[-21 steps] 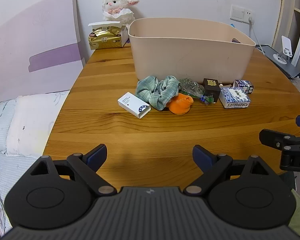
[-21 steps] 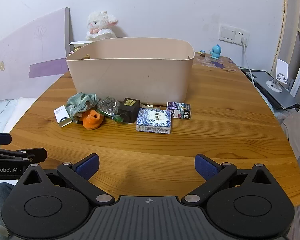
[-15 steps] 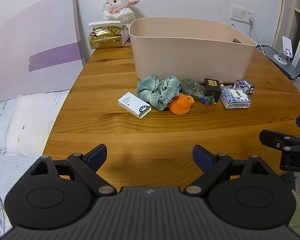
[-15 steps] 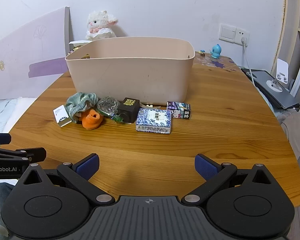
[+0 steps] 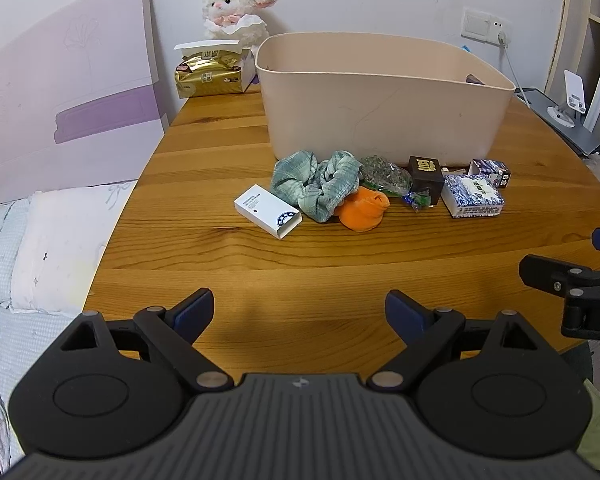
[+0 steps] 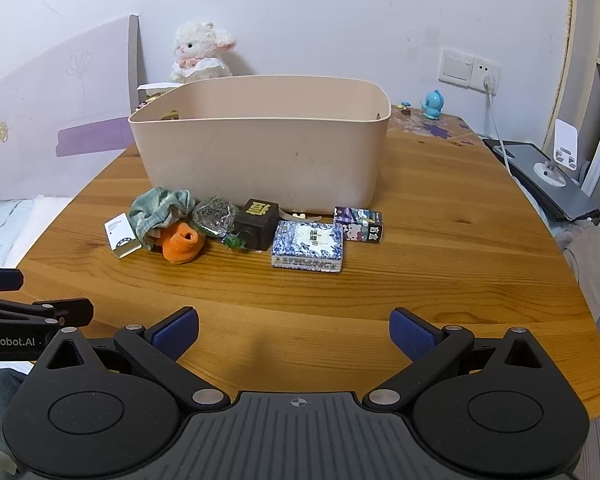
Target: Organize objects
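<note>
A beige plastic bin [image 5: 384, 96] [image 6: 260, 148] stands on the round wooden table [image 5: 300, 272]. In front of it lies a row of small things: a white box [image 5: 267, 210] [image 6: 122, 235], a green scrunchie [image 5: 314, 182] [image 6: 160, 210], an orange sock [image 5: 363, 208] [image 6: 181, 244], a clear bag of dried herbs [image 5: 384, 174] [image 6: 215, 214], a dark brown cube box [image 5: 425, 174] [image 6: 258, 224], a blue-and-white patterned box [image 5: 473, 195] [image 6: 308, 246] and a small cartoon box [image 5: 490, 172] [image 6: 359, 219]. My left gripper [image 5: 299, 312] and right gripper [image 6: 294, 332] hover open over the near table edge, both holding nothing.
A plush lamb [image 5: 236, 10] and a gold tissue pack [image 5: 210, 72] sit behind the bin at the back left. A blue figurine [image 6: 433, 105] stands near the wall socket. A grey stand [image 6: 548, 172] lies off the table's right. A bed [image 5: 40, 240] is at the left.
</note>
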The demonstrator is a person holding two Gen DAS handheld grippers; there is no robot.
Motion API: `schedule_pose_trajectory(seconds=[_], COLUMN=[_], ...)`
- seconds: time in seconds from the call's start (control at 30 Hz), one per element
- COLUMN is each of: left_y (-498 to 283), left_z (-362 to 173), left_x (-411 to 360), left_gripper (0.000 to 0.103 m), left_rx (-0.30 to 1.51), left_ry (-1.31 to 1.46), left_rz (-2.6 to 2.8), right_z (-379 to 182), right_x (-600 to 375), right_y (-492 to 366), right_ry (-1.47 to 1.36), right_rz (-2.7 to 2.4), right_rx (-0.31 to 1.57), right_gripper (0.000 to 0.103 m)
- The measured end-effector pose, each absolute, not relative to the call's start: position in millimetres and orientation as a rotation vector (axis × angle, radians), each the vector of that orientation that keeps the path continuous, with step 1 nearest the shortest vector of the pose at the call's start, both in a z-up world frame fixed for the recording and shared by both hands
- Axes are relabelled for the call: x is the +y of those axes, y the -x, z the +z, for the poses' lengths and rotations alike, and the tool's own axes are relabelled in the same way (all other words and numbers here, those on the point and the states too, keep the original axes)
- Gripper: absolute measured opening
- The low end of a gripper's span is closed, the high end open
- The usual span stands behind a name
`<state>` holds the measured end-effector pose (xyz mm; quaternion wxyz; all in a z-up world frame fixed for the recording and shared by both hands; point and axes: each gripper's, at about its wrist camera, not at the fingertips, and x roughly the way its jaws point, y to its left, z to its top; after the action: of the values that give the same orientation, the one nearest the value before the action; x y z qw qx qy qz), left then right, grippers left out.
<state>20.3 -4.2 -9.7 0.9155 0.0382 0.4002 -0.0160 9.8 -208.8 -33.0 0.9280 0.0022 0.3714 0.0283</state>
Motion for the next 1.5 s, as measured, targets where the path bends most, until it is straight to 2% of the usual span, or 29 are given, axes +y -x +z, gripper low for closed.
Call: schedule_pose_trajectory(seconds=[1.5], left_y=[-36], left_z=[-12], left_x=[-2], left_gripper=[0.093], left_rx=[0.82], left_ry=[-0.087], left_rz=[-0.043], right_z=[-36], right_x=[-216], right_y=[-25], right_ry=[-0.022], right_rz=[0.081], right_rx=[0.755], right_gripper=[0.103])
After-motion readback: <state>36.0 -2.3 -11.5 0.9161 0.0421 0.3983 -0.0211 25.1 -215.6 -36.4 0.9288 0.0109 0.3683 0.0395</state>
